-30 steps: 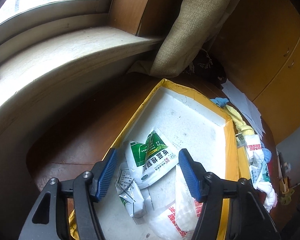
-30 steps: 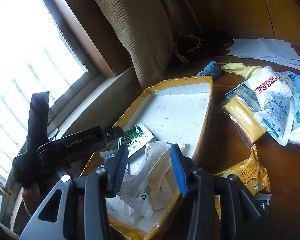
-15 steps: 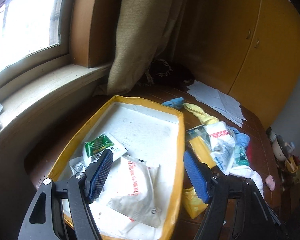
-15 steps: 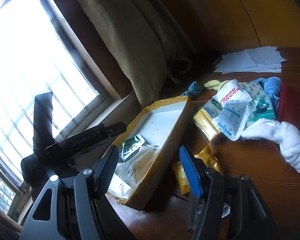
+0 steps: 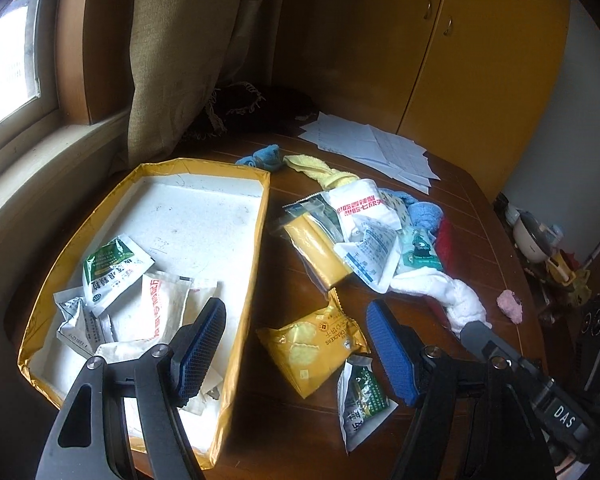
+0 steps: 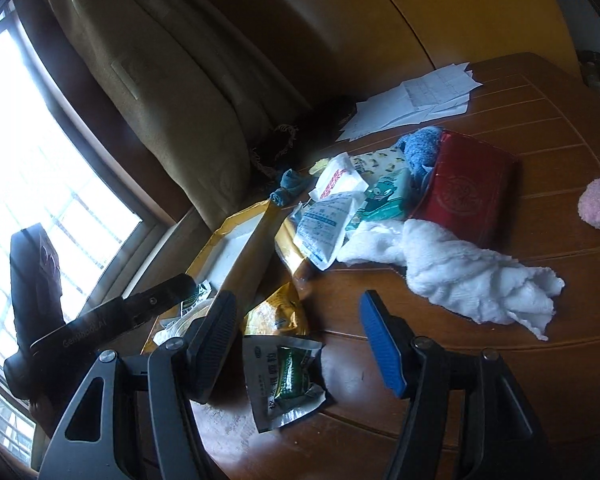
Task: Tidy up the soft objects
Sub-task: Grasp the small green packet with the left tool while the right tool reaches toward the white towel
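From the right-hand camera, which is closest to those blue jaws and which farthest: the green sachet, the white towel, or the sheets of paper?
1. Green sachet: lying on the table between the open jaws of the right gripper.
2. White towel: farther out, to the right.
3. Sheets of paper: at the table's far edge.

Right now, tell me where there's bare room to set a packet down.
Free: the far half of the yellow-rimmed white tray, beyond its sachets; and the brown wooden table nearest the camera, between the green-and-white sachet and the white towel. Crowded: the pile of packets and cloths right of the tray.
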Tool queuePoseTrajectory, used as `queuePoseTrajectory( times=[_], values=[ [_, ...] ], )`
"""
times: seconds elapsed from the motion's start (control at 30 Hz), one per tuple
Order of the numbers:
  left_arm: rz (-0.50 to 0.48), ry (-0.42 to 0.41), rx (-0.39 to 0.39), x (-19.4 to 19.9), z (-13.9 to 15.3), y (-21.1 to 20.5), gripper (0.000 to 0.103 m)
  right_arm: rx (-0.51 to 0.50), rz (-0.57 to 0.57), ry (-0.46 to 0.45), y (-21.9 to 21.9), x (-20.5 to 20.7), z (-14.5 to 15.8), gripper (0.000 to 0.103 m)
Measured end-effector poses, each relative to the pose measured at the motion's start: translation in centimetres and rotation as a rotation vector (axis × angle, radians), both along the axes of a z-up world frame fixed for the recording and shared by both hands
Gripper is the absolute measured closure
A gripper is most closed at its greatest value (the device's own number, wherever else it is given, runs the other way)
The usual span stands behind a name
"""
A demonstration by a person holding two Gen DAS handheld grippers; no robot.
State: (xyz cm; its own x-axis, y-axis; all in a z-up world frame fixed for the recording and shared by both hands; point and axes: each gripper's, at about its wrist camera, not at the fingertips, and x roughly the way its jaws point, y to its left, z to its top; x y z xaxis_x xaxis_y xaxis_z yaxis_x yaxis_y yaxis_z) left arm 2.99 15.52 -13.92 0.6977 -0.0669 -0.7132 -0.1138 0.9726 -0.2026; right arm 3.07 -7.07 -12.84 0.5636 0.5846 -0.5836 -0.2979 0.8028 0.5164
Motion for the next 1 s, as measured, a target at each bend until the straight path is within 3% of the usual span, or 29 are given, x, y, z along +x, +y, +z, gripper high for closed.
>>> queuePoseTrajectory(
  times=[0.17,0.33,0.47,0.53,0.73,0.77,0.83,0.9,0.93,1.0],
  values=[
    [-0.094,0.045,-0.006,-0.2,-1.1,-1.8,0.027,-0.028,-0.039,0.008,-1.7,0.5,-0.1,0.040],
    [-0.176,0.126,0.088,-0.9,-2.9,-4.7,0.027,-0.045,-0.083,-0.010,-3.2,0.8,0.5,0.040],
    [-0.203,0.162,0.124,-1.0,-4.2,-5.9,0.031,-0.104,-0.129,-0.038,-3.3,2.1,1.3,0.040],
    [-0.196,0.181,0.145,-0.7,-4.7,-6.2,0.036,-0.186,-0.151,-0.030,-2.7,3.3,0.9,0.040],
    [-0.211,0.181,0.176,-0.7,-5.6,-6.9,0.063,-0.297,-0.158,0.032,-1.6,4.6,-1.8,0.040],
    [-0.220,0.180,0.176,-0.8,-5.6,-7.1,0.073,-0.317,-0.160,0.023,-1.4,4.3,-1.8,0.040],
    [-0.222,0.170,0.191,-0.8,-5.5,-7.3,0.082,-0.357,-0.168,0.022,-0.8,3.7,-1.9,0.041],
    [-0.230,0.179,0.189,-0.7,-5.7,-7.4,0.097,-0.400,-0.176,0.009,-0.2,3.2,-1.8,0.048],
    [-0.238,0.188,0.169,-0.7,-5.8,-7.4,0.098,-0.428,-0.182,0.007,0.0,3.0,-1.8,0.054],
    [-0.245,0.178,0.151,-0.9,-5.7,-7.4,0.100,-0.449,-0.188,0.007,0.1,2.7,-1.8,0.057]
  ],
)
